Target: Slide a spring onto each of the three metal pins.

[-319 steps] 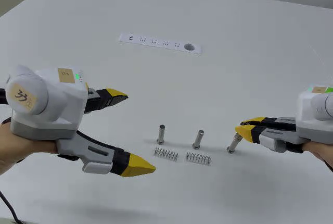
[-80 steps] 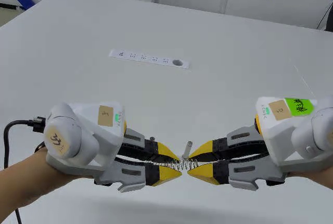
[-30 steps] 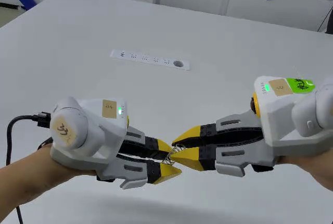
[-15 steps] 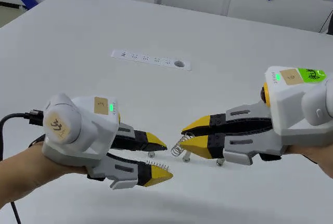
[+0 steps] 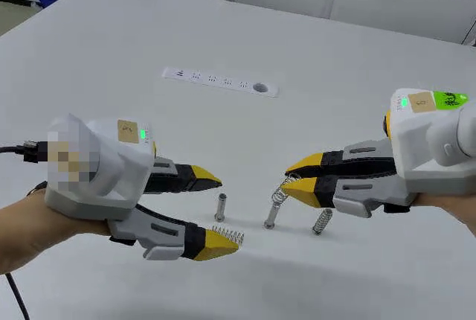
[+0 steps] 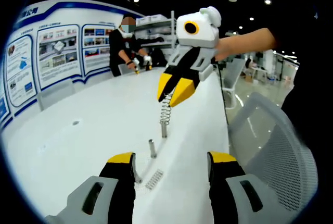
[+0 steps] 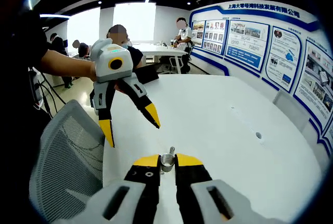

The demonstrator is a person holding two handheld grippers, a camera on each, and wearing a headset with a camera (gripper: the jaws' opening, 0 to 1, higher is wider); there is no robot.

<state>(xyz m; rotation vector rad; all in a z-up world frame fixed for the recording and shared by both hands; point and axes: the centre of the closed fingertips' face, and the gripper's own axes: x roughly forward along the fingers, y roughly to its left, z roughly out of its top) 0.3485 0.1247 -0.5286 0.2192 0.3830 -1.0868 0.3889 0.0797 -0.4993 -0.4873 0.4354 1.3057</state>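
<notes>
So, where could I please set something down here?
Bare table lies between the power strip and the pins, and beyond the strip. It is crowded around the pins, between the left gripper and the right gripper holding a spring.

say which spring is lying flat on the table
The spring beside the left gripper; the second spring hangs from the right gripper, the third spring stands up, farthest right.

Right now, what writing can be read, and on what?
"上海大零号湾科技创新策源功能区", roughly: blue wall banner.
Wall posters: too small.
Tan sticker on left gripper: blurred.
Tan label and green label on right gripper: blurred scribbles.
</notes>
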